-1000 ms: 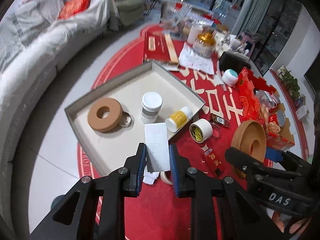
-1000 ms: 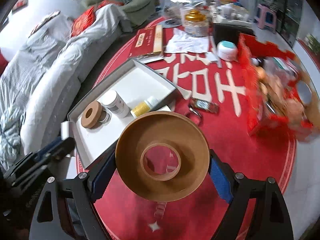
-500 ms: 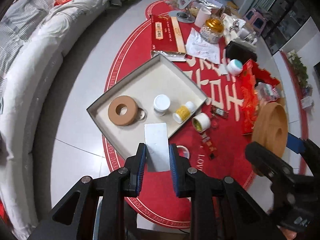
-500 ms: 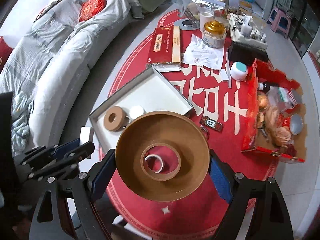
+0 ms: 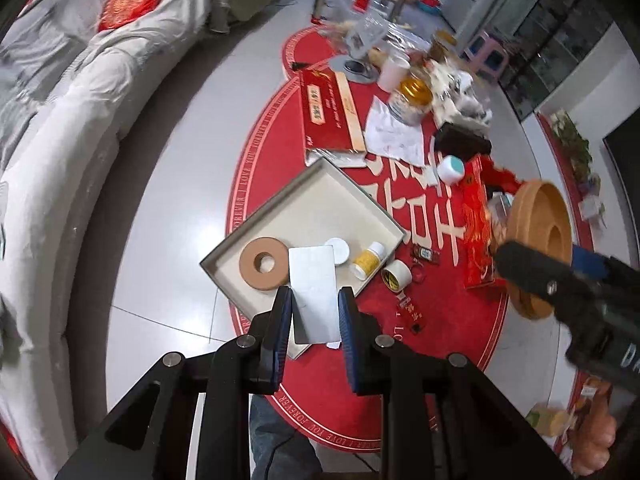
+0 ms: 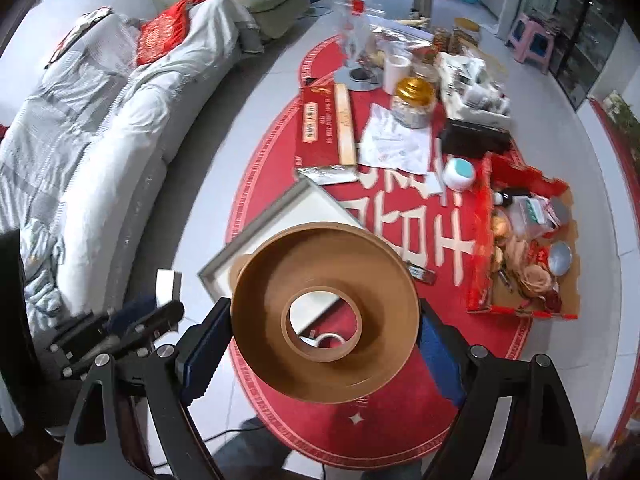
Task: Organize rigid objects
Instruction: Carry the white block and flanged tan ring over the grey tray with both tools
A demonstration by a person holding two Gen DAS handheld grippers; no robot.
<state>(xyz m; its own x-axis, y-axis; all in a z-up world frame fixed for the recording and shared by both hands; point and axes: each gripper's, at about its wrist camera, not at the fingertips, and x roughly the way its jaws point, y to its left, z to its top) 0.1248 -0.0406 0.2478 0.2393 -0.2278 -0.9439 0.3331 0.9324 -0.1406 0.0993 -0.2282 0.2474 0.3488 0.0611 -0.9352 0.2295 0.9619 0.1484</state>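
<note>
High above the red rug, my left claw (image 5: pixel 315 309) grips a white card (image 5: pixel 313 286); my right claw (image 6: pixel 324 338) clamps a brown spool (image 6: pixel 325 314). The tray (image 5: pixel 320 184) already holds four items; loose clutter remains.

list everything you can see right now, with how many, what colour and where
Tray: one, grey-white, on red rug.
Small tape roll: one, brown, in tray.
Bottles: two, white and yellow, in tray.
White tape roll: one, on rug beside tray.
Red box: one, beyond tray.
Gold-lidded jar: one, far end of rug.
Sofa: one, grey-white, left.
White card: one, in left gripper.
Large tape roll: one, brown, in right gripper.
</note>
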